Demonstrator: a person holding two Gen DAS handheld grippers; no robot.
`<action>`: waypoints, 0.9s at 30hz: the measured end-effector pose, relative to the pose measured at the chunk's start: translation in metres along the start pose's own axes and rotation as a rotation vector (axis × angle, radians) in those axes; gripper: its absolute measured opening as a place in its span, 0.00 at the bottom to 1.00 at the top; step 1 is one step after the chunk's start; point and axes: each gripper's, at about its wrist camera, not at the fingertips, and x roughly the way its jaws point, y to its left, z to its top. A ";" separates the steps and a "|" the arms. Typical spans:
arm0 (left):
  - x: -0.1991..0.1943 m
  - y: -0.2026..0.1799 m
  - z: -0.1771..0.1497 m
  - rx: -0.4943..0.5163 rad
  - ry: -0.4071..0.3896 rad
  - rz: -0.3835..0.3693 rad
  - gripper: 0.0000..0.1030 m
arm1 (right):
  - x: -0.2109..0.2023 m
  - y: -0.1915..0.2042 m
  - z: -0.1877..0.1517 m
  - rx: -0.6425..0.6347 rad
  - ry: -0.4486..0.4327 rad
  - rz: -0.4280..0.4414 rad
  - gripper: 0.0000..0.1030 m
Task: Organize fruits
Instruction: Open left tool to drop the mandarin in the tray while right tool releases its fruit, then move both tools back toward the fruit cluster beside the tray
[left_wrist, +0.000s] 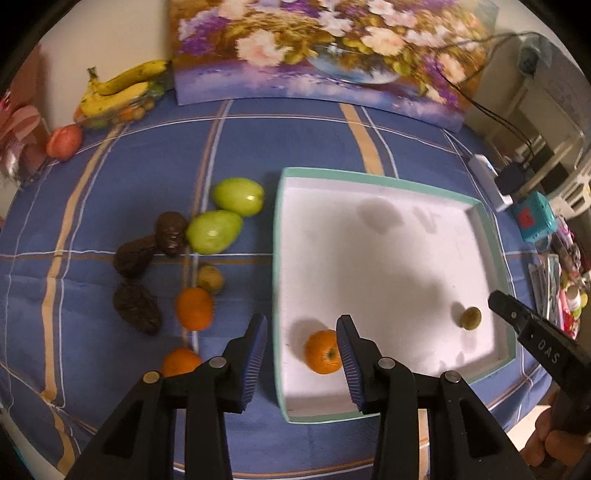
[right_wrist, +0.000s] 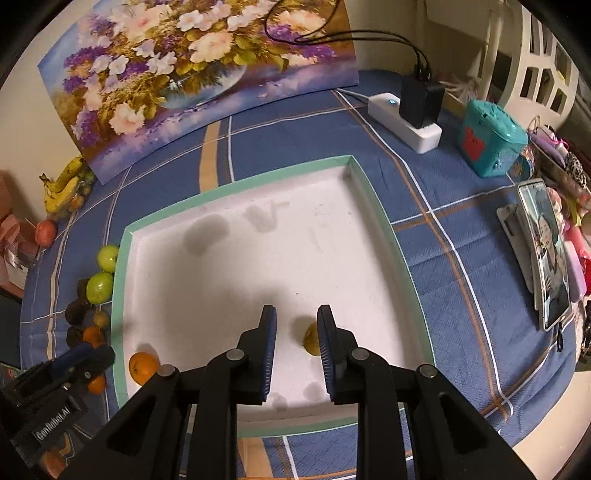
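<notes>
the left gripper hangs above the near left corner of the tray, jaws apart and holding nothing. an orange lies on the white tray floor just below, beside the right finger but clear of both pads. the right gripper hangs over the near middle of the tray. its jaws show a gap, also with nothing between them. a small yellow-green fruit rests on the tray floor close to its right finger, not gripped.

judged step: two fruits are already placed in the tray, and both grippers are free for the next pick.

left of the tray, on the blue checked cloth, the remaining fruit lies in a loose group. nearest are two oranges, then a small yellowish fruit. three dark brown wrinkled fruits sit further left. two green fruits lie beyond, touching each other.

at the far left edge a red fruit and a bunch of bananas sit near a flower painting.

next move, as a judgement: carry the left gripper left to the nearest orange, widen the jaws enough to straddle it, lower, and close. round fruit may roll, so approach from straight above.
</notes>
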 end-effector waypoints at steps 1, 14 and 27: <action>-0.002 0.002 -0.003 -0.007 -0.001 0.002 0.41 | 0.000 0.001 -0.001 -0.002 0.000 0.000 0.22; 0.000 0.046 0.000 -0.094 -0.011 0.115 0.85 | 0.005 0.013 -0.004 -0.032 0.010 -0.011 0.52; 0.005 0.074 -0.003 -0.166 -0.019 0.193 1.00 | 0.016 0.026 -0.011 -0.088 -0.017 -0.027 0.95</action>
